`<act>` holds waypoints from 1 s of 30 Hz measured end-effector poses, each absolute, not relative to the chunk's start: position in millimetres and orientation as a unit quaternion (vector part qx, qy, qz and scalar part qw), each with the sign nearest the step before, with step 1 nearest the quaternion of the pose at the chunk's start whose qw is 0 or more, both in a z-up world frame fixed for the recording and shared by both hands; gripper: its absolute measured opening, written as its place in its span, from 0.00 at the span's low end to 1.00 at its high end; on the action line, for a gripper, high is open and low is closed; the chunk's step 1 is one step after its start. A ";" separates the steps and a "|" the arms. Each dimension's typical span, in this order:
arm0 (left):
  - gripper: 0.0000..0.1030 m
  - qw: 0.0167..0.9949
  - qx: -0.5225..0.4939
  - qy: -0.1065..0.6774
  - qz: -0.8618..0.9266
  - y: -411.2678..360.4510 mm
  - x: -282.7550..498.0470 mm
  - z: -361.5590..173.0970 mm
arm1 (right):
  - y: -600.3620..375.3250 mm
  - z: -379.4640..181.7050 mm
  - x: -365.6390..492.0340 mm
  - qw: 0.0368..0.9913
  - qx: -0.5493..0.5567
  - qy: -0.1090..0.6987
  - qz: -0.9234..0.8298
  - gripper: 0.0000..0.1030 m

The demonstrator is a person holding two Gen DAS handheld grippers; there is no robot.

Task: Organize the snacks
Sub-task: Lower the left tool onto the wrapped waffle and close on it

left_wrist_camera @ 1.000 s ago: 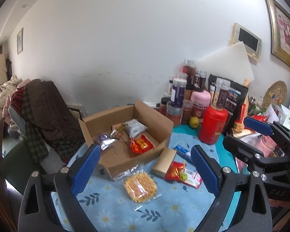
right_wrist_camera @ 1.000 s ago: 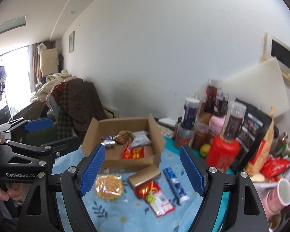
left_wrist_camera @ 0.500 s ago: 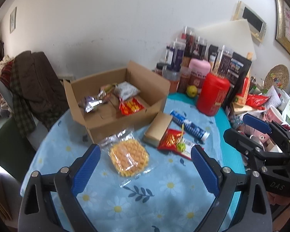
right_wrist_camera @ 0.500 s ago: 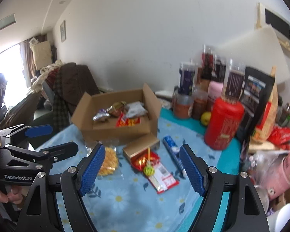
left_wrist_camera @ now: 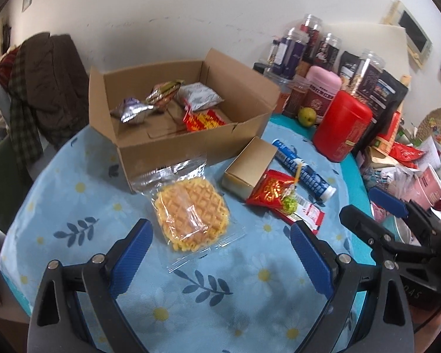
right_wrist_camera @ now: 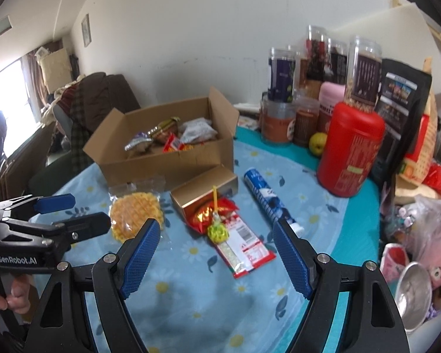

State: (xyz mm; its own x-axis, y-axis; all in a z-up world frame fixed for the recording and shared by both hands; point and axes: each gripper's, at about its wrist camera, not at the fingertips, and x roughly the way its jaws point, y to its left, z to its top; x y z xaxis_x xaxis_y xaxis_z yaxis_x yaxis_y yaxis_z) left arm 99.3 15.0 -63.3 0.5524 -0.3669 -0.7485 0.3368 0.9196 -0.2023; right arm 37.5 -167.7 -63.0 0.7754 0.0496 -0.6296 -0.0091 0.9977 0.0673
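A: Four loose snacks out on the tabletop [left_wrist_camera: 82,223], ahead of both hand-held grippers. Nearest the left hand-held gripper [left_wrist_camera: 220,253]: the waffle in clear wrap [left_wrist_camera: 191,214], just past its fingertips and short of the cardboard box [left_wrist_camera: 173,147]. Jaws standing wide, nothing between them.

B: And the right hand-held gripper [right_wrist_camera: 214,253]?

A: Also spread wide and empty. Just ahead of it: the red foil packet [right_wrist_camera: 211,214] with a long red-and-white sachet [right_wrist_camera: 241,250] and a yellow-green tassel on top. Beyond those, the small gold carton [right_wrist_camera: 203,191]; off to its right side, the blue tube [right_wrist_camera: 264,200].

B: Handling of the waffle?

A: Probably light and brittle, with slick, crinkly film. Best taken by the wrapper's sealed edge or lightly across the flat faces; a hard squeeze likely to crack it.

B: The rest?

A: Gold carton likely stiff and light, good for a pinch across its narrow sides. Blue tube rigid and round, liable to roll, so a grip across the middle. Foil packet soft and slippery, safest at a crimped end.
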 end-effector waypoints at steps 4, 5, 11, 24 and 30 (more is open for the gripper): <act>0.93 0.874 -0.023 0.448 -0.187 12.5 113.1 -78.1 | -172.6 -77.0 49.5 0.935 0.035 0.352 0.019 0.78; 0.93 0.872 -0.024 0.452 -0.185 11.6 116.9 -81.4 | -173.6 -79.8 53.0 0.934 0.035 0.355 0.019 0.78; 0.93 0.864 -0.022 0.475 -0.166 4.6 141.1 -103.7 | -179.8 -96.5 71.6 0.926 0.030 0.376 0.012 0.78; 0.93 0.833 -0.035 0.531 -0.152 -7.4 179.5 -144.3 | -195.3 -124.2 102.9 0.910 0.028 0.414 0.014 0.78; 0.93 0.836 0.009 0.530 -0.140 -20.6 181.6 -148.8 | -192.2 -134.3 111.7 0.905 0.017 0.424 0.025 0.78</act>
